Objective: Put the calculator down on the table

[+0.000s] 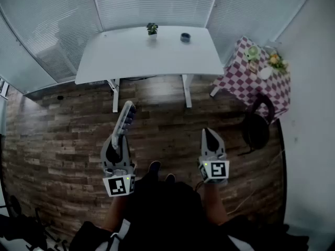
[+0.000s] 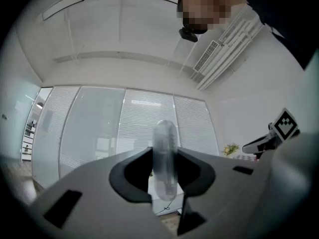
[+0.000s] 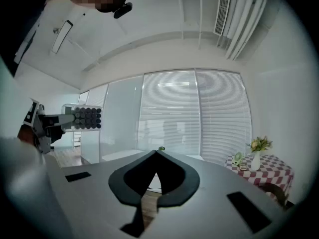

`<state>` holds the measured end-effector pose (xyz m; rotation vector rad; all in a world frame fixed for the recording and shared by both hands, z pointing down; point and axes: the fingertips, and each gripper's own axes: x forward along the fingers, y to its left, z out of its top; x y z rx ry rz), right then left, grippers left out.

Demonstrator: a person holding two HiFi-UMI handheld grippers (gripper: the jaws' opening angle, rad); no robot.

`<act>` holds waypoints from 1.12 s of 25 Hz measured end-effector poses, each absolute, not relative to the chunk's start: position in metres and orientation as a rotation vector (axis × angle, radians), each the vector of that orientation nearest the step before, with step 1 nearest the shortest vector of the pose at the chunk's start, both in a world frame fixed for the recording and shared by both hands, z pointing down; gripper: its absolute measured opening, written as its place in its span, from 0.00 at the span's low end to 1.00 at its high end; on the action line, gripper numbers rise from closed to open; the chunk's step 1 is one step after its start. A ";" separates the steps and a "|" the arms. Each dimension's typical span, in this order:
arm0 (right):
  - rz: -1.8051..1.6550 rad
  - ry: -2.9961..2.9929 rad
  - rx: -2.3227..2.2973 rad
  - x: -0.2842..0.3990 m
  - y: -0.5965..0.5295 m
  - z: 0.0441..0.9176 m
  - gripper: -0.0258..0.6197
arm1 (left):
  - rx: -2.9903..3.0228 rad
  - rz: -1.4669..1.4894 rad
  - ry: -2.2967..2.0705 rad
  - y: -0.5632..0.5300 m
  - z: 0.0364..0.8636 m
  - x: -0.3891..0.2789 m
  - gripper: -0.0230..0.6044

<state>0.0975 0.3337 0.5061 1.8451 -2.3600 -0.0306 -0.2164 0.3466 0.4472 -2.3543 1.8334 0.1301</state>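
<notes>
Pale grey plastic with rows of dark keys, the calculator [image 1: 126, 118] is clamped edge-on between the jaws of the left gripper [image 1: 120, 139]. Its lower end is pinched and most of its length sticks out ahead of the tips, tilted slightly upward. In the left gripper view it shows as a narrow upright sliver filling the gap between the 2 pads, so the hold is across its thin faces. That grip looks firm enough for carrying, and rolling the hand over should lay the device flat. The right gripper [image 1: 209, 136] has its jaws together on nothing and sits level just to the right of the left one, apparently idle.

The white table [image 1: 141, 56] stands well ahead of both tools, across brown wood-plank floor [image 1: 63, 124]. The calculator is in the air, well short of it. Near the table's far edge sit 1 small potted plant [image 1: 152, 29] and 1 dark round object [image 1: 185, 36], too small to identify. The near half is bare and looks the likely landing spot. Ahead and to the right of the right gripper is a side table with a checked cloth [image 1: 246, 82] bearing flowers, with a dark chair [image 1: 256, 124] beside it. Nothing stands between the tools and the white table.
</notes>
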 end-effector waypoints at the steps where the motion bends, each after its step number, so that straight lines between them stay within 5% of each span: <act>1: -0.040 -2.363 1.845 0.097 0.333 0.504 0.05 | -2.358 0.137 1.837 0.346 0.447 -0.216 0.20; 28: -0.113 -2.442 1.633 0.090 0.364 0.504 0.05 | -2.328 0.126 1.877 0.376 0.449 -0.186 0.20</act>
